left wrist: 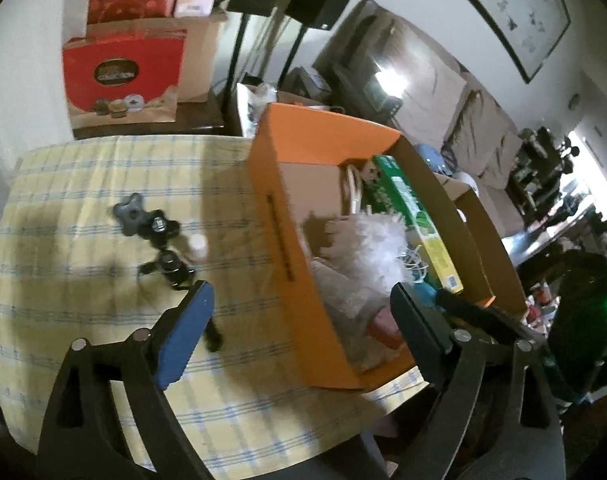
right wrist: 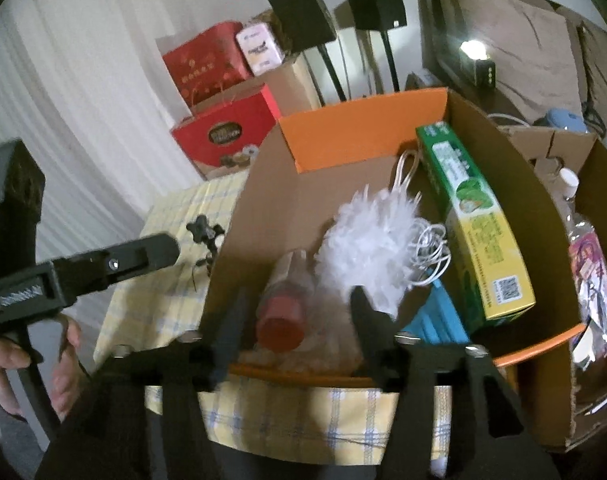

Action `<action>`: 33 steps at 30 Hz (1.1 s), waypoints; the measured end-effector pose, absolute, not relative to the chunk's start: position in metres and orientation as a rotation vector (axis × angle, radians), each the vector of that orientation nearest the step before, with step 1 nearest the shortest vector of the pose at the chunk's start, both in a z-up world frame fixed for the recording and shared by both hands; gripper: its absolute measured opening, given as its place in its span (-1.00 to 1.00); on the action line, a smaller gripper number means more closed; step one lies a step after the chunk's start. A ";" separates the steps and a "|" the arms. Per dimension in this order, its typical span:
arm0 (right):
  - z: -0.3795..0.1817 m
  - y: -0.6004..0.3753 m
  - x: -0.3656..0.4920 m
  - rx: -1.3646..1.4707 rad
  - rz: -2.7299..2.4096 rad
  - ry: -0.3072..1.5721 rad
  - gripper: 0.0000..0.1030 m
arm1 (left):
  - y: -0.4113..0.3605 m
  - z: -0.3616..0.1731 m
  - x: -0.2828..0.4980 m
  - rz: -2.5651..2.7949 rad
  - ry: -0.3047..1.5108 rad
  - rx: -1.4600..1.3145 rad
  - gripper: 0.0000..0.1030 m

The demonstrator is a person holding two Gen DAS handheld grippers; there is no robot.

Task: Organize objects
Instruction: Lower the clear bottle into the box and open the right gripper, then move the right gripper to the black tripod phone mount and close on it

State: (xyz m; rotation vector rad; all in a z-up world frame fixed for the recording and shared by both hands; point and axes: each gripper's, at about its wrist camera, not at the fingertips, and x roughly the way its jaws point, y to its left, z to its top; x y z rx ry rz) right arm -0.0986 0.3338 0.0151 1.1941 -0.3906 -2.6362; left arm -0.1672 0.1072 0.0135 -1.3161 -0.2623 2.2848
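An orange cardboard box (left wrist: pixel 279 216) stands on the yellow checked tablecloth (left wrist: pixel 103 184). It holds a white fluffy duster (right wrist: pixel 367 232), a green and yellow carton (right wrist: pixel 479 220), a red-capped bottle (right wrist: pixel 283 312), a white cable (right wrist: pixel 431 248) and a blue item (right wrist: pixel 439 320). On the cloth to the box's left lie a black mini tripod (left wrist: pixel 163 248) and a small white bottle (left wrist: pixel 198 246). My left gripper (left wrist: pixel 299 304) is open and empty, straddling the box's near wall. My right gripper (right wrist: pixel 299 300) is open just over the box's near rim, with the red-capped bottle lying between its fingers.
Red gift bags (left wrist: pixel 123 76) and cartons stand behind the table. Two black speakers on stands (right wrist: pixel 335 12) stand by the wall. A second cardboard box (right wrist: pixel 583 240) with a clear bottle and packets sits to the right. A sofa lies beyond.
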 end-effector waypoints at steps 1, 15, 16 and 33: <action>0.018 0.335 -0.098 1.184 -2.648 -0.393 0.24 | 0.103 0.013 -0.168 2.287 -0.267 -1.321 0.73; 0.038 0.287 -0.093 1.097 -2.647 -0.221 0.69 | 0.037 -0.002 -0.164 2.413 -0.253 -1.371 0.99; 0.036 0.279 -0.094 1.101 -2.632 -0.203 0.69 | 0.034 -0.003 -0.162 2.420 -0.246 -1.373 0.99; 0.014 0.201 -0.098 1.106 -2.535 -0.038 0.69 | -0.037 -0.025 -0.145 2.531 -0.245 -1.407 0.99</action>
